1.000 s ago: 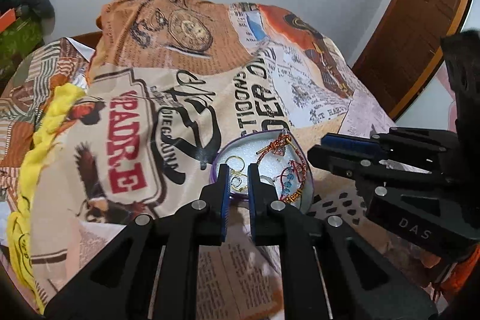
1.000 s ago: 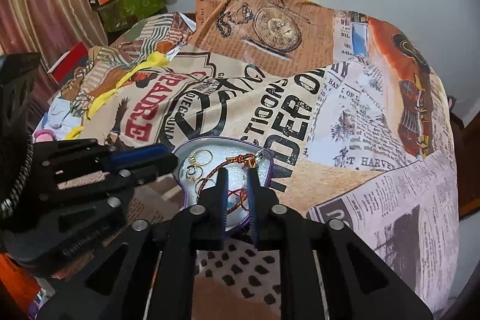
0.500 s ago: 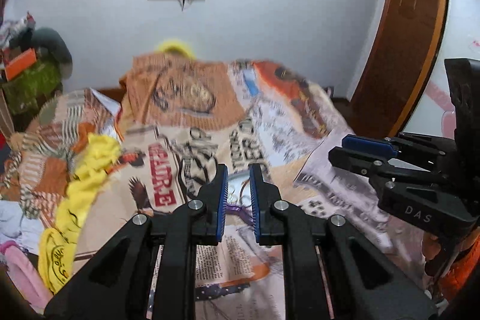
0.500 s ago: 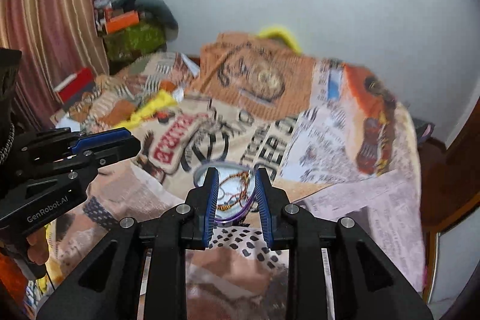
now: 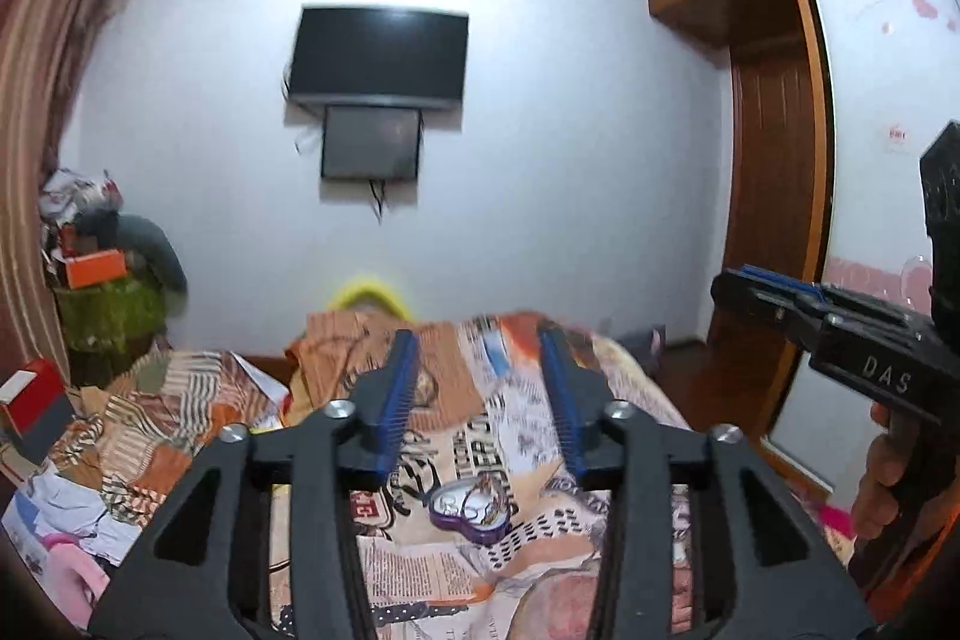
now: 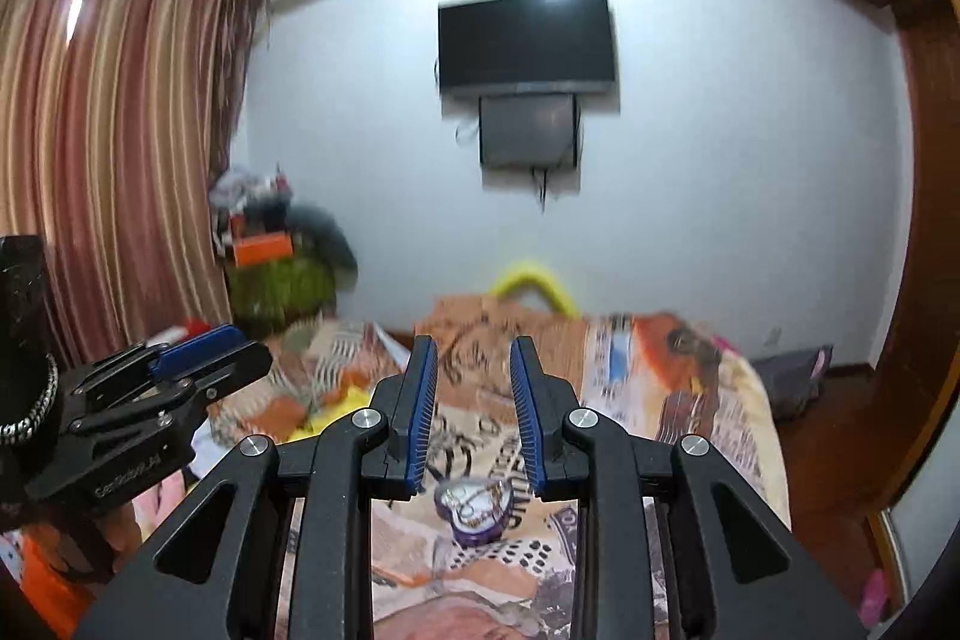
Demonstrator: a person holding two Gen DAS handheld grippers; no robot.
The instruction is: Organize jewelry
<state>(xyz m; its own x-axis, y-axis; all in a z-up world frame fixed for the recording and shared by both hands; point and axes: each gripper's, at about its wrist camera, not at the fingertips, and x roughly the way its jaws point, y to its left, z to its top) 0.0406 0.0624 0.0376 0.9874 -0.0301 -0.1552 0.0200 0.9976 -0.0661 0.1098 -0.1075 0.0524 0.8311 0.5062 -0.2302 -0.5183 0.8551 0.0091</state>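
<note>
While the left tongs spread wider with nothing between their blue-padded fingers, the left wrist view looks almost level across a bed covered in a newspaper-print orange and cream bedspread. The purple heart-shaped jewelry tray lies on that bedspread at 6 o'clock in the view, well below the fingertips and touched by neither; thin rings and a chain show inside it, too small to tell apart. At 3 o'clock the right tongs reach in from the edge, a hand wrapped round the black grip. A black wall-mounted television hangs at 12 o'clock, with a brown wooden wardrobe at 2 o'clock and a striped brown curtain at 10 o'clock.

From the right wrist view, the right tongs stand partly spread, a clear gap between the blue pads and nothing held. The same purple heart-shaped jewelry tray sits on the bedspread at 6 o'clock, seen through the gap near the base of the fingers, apart from both. The left tongs enter at 9 o'clock. The television is at 12 o'clock, the curtain fills 10 o'clock, and a yellow cushion peeks over the far end of the bed.
</note>
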